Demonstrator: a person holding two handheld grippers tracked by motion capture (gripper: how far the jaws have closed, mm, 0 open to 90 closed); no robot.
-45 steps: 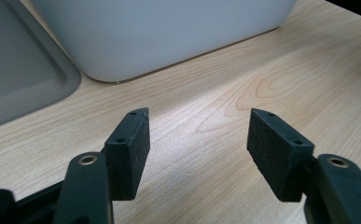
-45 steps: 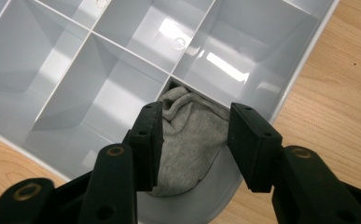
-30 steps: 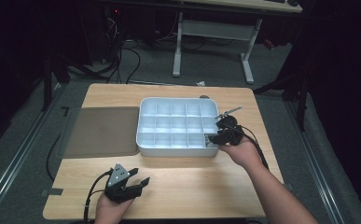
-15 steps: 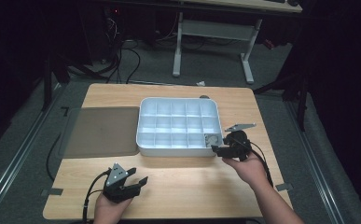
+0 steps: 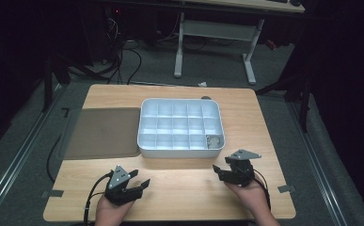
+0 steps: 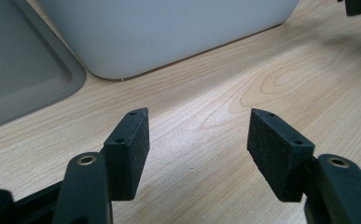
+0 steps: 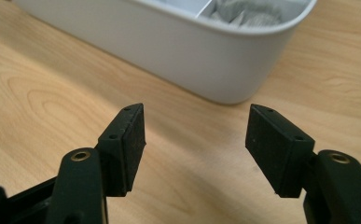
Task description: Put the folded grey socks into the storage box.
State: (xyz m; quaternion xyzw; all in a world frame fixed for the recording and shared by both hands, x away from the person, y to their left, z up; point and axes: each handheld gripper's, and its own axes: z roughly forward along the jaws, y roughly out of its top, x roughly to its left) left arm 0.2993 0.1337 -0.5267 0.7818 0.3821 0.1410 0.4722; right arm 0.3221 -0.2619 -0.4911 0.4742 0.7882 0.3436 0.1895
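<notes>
So from the high view, both grippers sat on the near part of the wooden table [image 5: 179, 188], each in a hand. The left gripper [image 5: 133, 186] was down near the front edge with its jaws spread and nothing in them. The right gripper [image 5: 223, 171] was just in front of the white divided tray [image 5: 144, 150], off its near right corner, jaws wide apart too; they had just been opening, with nothing between them. A small grey crumpled thing [image 5: 213, 141] lay in the tray's near right compartment. A flat grey lid [image 5: 102, 132] lay just left of the tray.

The left gripper view had the left gripper [image 6: 199, 133] gaping over bare wood, the tray's white wall [image 6: 169, 32] ahead and the lid [image 6: 19, 70] off to the left.

The right gripper view showed the right gripper [image 7: 197, 130] empty and spread, with the tray's rounded corner [image 7: 225, 65] close ahead and the grey thing [image 7: 248, 14] inside it.
</notes>
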